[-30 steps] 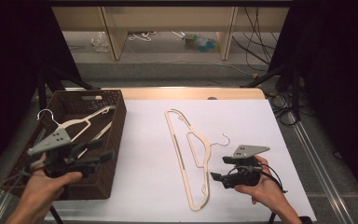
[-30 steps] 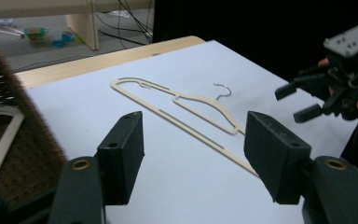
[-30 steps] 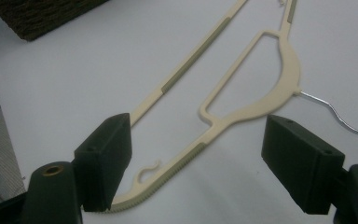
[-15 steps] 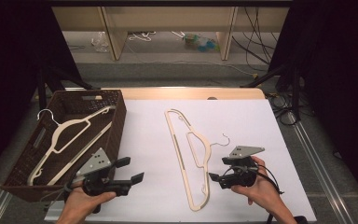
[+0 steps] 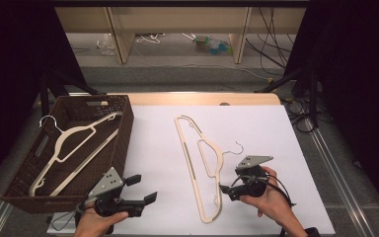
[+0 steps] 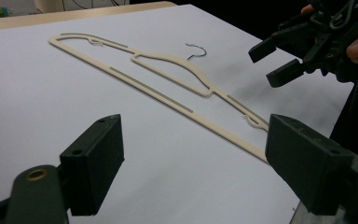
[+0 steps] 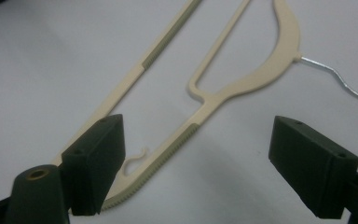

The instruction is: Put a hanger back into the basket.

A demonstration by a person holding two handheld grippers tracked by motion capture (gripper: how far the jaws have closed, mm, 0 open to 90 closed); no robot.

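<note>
**One hanger binned, one left on the sheet**

At far left we see the basket (image 5: 123, 128) with a hanger lying slantwise inside it, hook toward the far left corner; we take it as already put away, which is why it rests loose there.

Next, at the near edge, our left gripper (image 5: 140, 190) hovers just right of the basket, empty, its jaws spread wide and pointing right across the white sheet (image 5: 153, 148). The hand grips it from below, wrist low, the grey plate tilted up. We judge it is aimed that way to meet the next piece.

In the middle lies the second hanger (image 5: 195, 163), flat on the sheet, long bar running near to far, wire hook curling right. It is free of both grippers.

At right, our right gripper (image 5: 225, 190) sits low beside the hanger's near end, jaws parted and empty, straddling the shoulder, probably lining up a grasp. The hand cups it from behind.
</note>
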